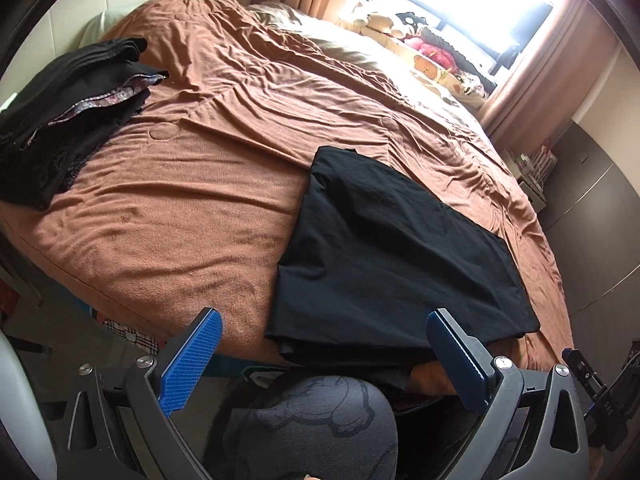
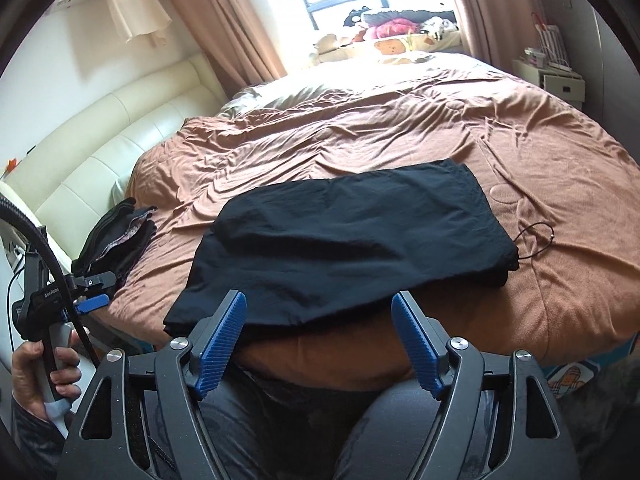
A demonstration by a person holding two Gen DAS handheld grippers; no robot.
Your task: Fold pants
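Lying folded on bed (image 2: 560,184): pants (image 2: 340,240) | left tool (image 1: 320,356), right tool (image 2: 318,336): spread, empty

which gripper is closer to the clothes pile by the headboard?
Left. The left gripper hangs open right beside the clothes pile; the right gripper, open, sits past the near edge of the folded black pants.

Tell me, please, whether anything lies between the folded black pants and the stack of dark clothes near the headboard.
Nothing visible does. Between the black pants and the stack of dark clothes there is only bare, wrinkled brown bedspread. A thin black cord lies on the pants' other side, away from that path.
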